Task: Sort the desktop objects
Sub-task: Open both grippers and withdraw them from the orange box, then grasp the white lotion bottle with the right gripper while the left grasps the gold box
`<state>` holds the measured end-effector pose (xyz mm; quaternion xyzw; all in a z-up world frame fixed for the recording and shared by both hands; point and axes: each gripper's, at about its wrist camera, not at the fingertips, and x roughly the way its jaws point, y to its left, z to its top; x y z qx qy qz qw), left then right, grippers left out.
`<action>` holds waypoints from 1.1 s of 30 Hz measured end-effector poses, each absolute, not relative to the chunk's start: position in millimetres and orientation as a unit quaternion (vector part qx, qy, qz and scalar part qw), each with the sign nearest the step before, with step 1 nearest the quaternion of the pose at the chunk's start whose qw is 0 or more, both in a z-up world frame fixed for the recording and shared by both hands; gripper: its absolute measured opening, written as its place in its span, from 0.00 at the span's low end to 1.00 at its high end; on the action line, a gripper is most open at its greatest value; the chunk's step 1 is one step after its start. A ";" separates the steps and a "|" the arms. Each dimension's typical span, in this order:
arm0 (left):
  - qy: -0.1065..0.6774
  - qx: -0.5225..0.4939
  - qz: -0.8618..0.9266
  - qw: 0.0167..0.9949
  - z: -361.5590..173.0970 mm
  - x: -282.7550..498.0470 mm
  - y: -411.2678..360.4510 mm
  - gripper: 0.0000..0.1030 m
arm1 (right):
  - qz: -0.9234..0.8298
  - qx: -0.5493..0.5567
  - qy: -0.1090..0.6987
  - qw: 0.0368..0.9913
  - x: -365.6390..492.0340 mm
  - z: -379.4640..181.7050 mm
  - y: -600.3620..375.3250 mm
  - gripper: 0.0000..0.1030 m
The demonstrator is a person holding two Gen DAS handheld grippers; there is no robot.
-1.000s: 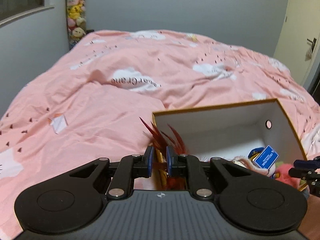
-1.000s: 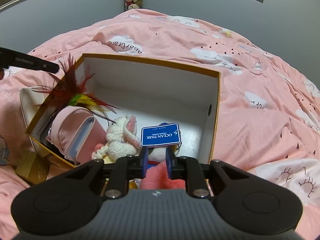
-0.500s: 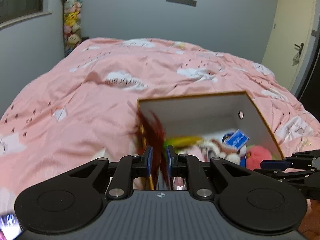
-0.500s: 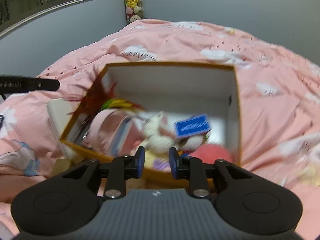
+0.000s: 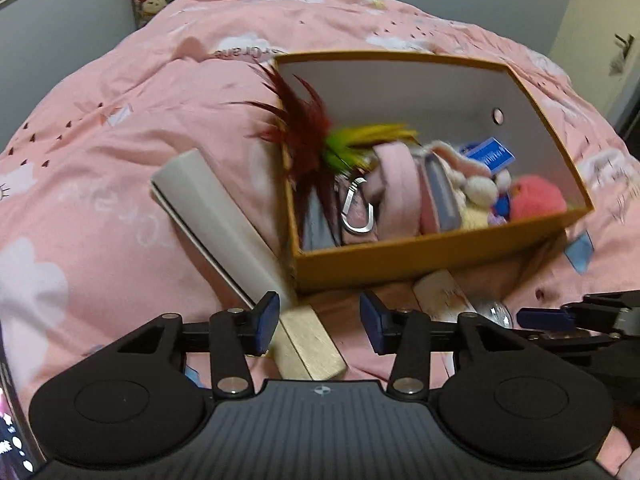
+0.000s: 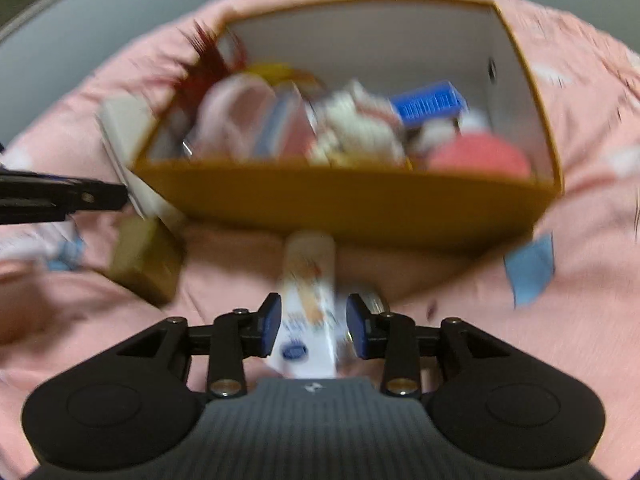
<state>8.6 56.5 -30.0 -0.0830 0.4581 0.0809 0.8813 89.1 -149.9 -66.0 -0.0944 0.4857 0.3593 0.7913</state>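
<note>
Pink bedding [image 5: 120, 184] carries the filled box [image 5: 420, 252], while the left gripper [image 5: 319, 322] opens over a gold block [image 5: 310, 344] and the right gripper [image 6: 313, 322] opens around a tube [image 6: 308, 280], both probably next pickups needing a squeeze.

Pink cloud-print bed [image 5: 120, 160], orange box [image 5: 420, 252], grey case [image 5: 216, 224], gold box [image 5: 312, 344], white tube [image 6: 310, 292]

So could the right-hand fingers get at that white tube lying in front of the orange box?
Probably yes. The white tube already lies between the opening right gripper fingers, nothing covers it, and the orange box sits just beyond its far end.
</note>
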 end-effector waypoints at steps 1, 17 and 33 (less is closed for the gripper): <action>0.460 -0.077 0.080 0.881 -31.6 7.1 53.2 0.50 | 0.357 -0.096 0.491 0.789 88.2 -69.5 -150.8 0.38; 0.467 -0.070 0.087 0.877 -36.3 2.6 50.5 0.51 | 0.340 -0.092 0.545 0.761 85.2 -95.6 -151.0 0.48; 0.472 -0.070 0.078 0.875 -38.3 2.8 48.7 0.51 | 0.397 -0.039 0.528 0.750 71.7 -68.2 -156.6 0.01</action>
